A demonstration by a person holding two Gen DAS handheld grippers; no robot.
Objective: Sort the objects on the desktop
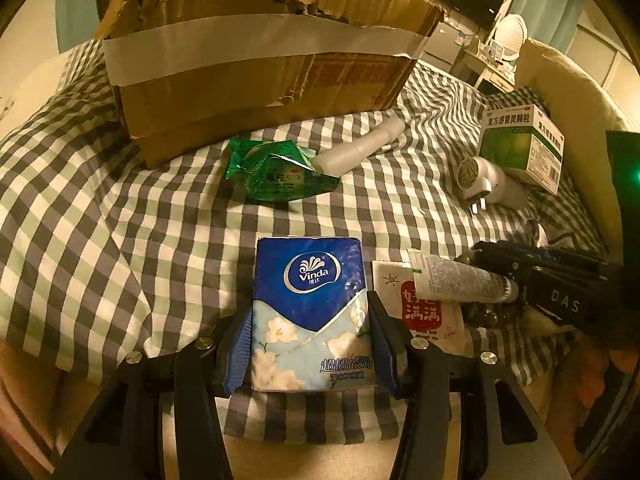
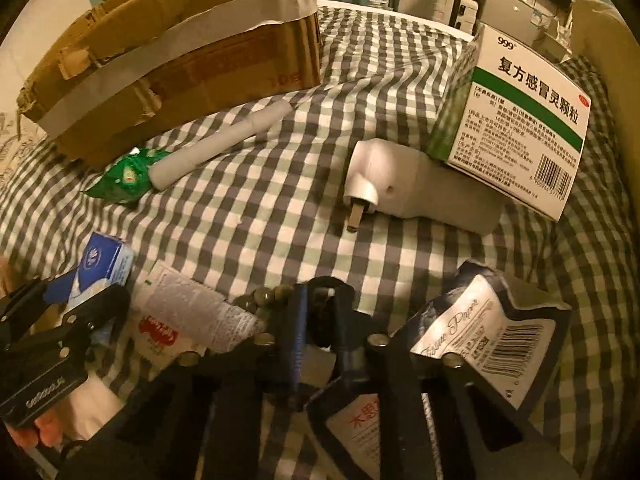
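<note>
Left wrist view: on the checked cloth point(image 1: 120, 216) a torn carton point(image 1: 256, 60) stands at the back left, with a green sachet point(image 1: 276, 172) and a white tube point(image 1: 360, 146) touching just before it. At centre the left gripper point(image 1: 310, 344) clasps a tissue pack point(image 1: 310, 308) by its sides. To the right lie a red-printed packet point(image 1: 424, 312), a printed tube point(image 1: 460, 280) across it, a plug point(image 1: 488, 180) and a medicine box point(image 1: 524, 144) leaning on the plug. The right gripper point(image 2: 316, 312) is pinched shut among dark beads point(image 2: 264, 296); whether it holds them I cannot tell.
</note>
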